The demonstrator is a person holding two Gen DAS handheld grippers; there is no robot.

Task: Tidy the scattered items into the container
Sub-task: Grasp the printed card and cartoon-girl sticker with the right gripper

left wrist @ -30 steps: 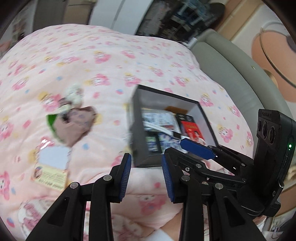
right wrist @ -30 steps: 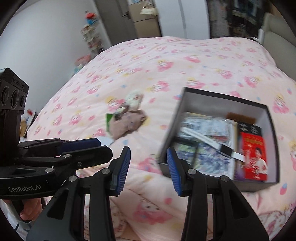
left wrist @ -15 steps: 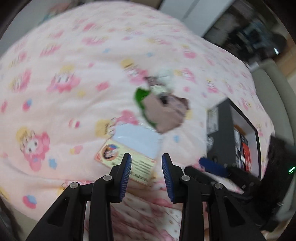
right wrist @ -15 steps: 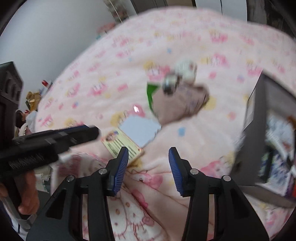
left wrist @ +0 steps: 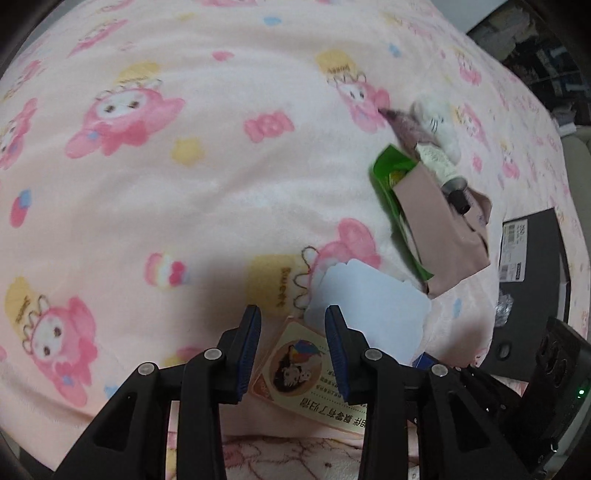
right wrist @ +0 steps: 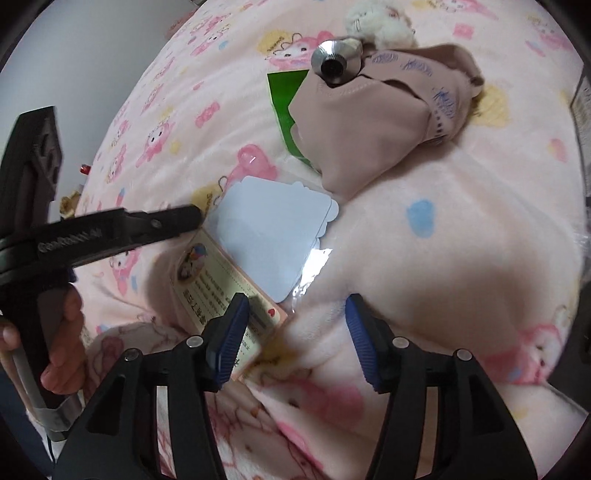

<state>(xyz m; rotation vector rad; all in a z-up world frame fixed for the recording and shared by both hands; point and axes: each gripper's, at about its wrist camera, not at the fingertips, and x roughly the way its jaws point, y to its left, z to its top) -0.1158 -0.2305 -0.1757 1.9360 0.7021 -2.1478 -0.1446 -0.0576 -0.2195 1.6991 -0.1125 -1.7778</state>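
A printed card [left wrist: 314,384] with a cartoon picture lies on the pink blanket, partly under a pale blue sheet [left wrist: 365,310]. My left gripper [left wrist: 291,354] is open, its jaws either side of the card's near end. In the right wrist view the card [right wrist: 221,291] and blue sheet [right wrist: 273,236] lie just ahead of my open, empty right gripper [right wrist: 295,332]. Beyond them lie a pink pouch [right wrist: 373,122], a green packet [right wrist: 288,96], a metal-capped tube [right wrist: 332,62] and a small plush toy [right wrist: 380,22]. The dark box [left wrist: 532,280] stands at the right edge.
The pink cartoon-print blanket [left wrist: 166,184] covers the bed and bulges in soft folds. The left gripper's body [right wrist: 55,240] and the hand holding it fill the left of the right wrist view. The bed's near edge lies just below both grippers.
Both grippers have swung left, away from the box, and dropped close to the card and blue sheet. The box has slid to the right edge of view.
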